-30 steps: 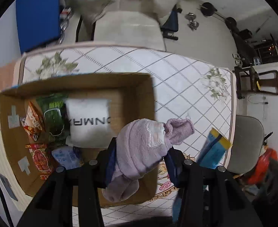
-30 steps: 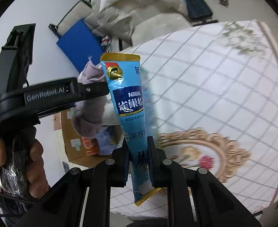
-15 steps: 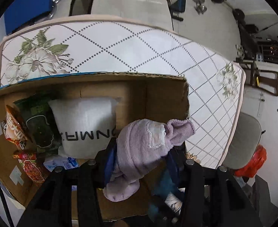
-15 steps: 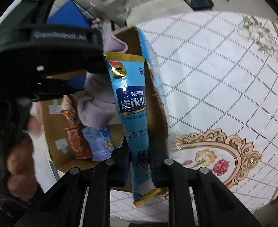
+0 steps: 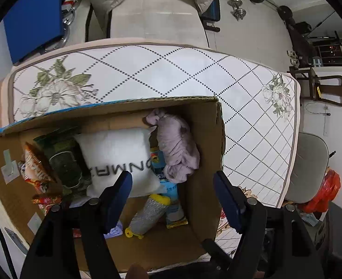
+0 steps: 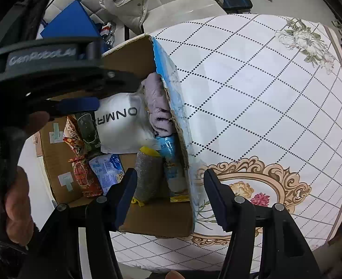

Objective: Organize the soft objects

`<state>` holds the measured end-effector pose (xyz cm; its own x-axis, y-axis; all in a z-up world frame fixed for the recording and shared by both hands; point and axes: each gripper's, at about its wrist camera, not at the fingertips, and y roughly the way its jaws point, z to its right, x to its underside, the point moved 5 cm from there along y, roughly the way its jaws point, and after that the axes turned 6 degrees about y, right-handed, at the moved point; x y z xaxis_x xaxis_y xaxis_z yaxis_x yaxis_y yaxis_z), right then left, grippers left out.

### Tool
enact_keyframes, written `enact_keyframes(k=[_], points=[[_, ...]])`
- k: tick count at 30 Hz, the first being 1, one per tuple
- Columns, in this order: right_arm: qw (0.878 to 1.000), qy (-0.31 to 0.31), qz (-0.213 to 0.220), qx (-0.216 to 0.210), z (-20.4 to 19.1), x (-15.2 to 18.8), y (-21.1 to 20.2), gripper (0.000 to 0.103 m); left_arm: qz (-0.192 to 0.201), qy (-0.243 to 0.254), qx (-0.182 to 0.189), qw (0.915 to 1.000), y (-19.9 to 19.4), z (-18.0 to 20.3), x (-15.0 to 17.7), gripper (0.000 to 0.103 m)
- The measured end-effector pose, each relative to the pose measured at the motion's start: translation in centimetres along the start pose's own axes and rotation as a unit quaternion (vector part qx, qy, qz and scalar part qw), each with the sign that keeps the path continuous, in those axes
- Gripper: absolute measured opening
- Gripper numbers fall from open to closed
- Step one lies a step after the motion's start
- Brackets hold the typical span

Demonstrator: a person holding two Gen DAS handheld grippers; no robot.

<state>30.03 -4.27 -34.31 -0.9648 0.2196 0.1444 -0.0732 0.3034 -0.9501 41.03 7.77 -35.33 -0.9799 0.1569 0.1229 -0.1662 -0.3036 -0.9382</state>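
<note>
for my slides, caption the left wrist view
Open left tongs over a cardboard box holding a pillow and purple garment.

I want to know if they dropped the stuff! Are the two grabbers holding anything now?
Left gripper: open, empty, above the cardboard box.
Right gripper: open, empty, over the box's edge.

Bright, even indoor light; strong fisheye bending in both views.

The tablecloth (image 6: 252, 88) shows a soft white glare near the box (image 6: 168, 220). Shadows inside the box (image 5: 201, 121) are weak and soft. Black corners frame each picture and straight edges curve near the rim. The left gripper (image 6: 77, 105) looks blurred in the right view; the centre is sharp.
</note>
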Motion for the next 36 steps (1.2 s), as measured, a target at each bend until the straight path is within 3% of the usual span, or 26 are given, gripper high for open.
enact_keyframes(k=[3, 6, 10, 11, 14, 15, 25, 36], points=[[1.0, -0.011, 0.01, 0.011, -0.2, 0.6, -0.6, 0.063, 0.033, -0.001, -0.012, 0.9994, -1.9, -0.4, 1.5, 0.07], [0.999, -0.033, 0.029, 0.026, -0.9, 1.5, -1.8, 0.073, 0.072, -0.005, -0.037, 0.9967, -3.9, -1.3, 3.7, 0.07], [0.996, -0.058, 0.05, 0.041, -1.8, 3.0, -3.0, 0.077, 0.126, -0.022, -0.088, 0.9878, -6.7, -3.0, 7.5, 0.071], [0.995, -0.064, 0.056, 0.043, -2.1, 3.4, -3.4, 0.084, 0.141, -0.027, -0.1, 0.9845, -7.5, -3.6, 8.8, 0.072], [0.991, -0.086, 0.082, 0.058, -2.8, 4.8, -4.5, 0.1, 0.17, -0.039, -0.128, 0.9762, -8.8, -4.7, 11.4, 0.098], [0.99, -0.09, 0.087, 0.059, -2.9, 5.1, -4.8, 0.103, 0.181, -0.044, -0.142, 0.9721, -9.3, -5.2, 12.4, 0.098], [0.981, -0.114, 0.131, 0.081, -4.0, 7.9, -7.4, 0.103, 0.237, -0.051, -0.173, 0.9545, -11.8, -5.3, 17.3, 0.103], [0.978, -0.114, 0.152, 0.088, -4.2, 8.3, -9.2, 0.103, 0.248, -0.049, -0.187, 0.9493, -12.8, -3.6, 19.1, 0.103]])
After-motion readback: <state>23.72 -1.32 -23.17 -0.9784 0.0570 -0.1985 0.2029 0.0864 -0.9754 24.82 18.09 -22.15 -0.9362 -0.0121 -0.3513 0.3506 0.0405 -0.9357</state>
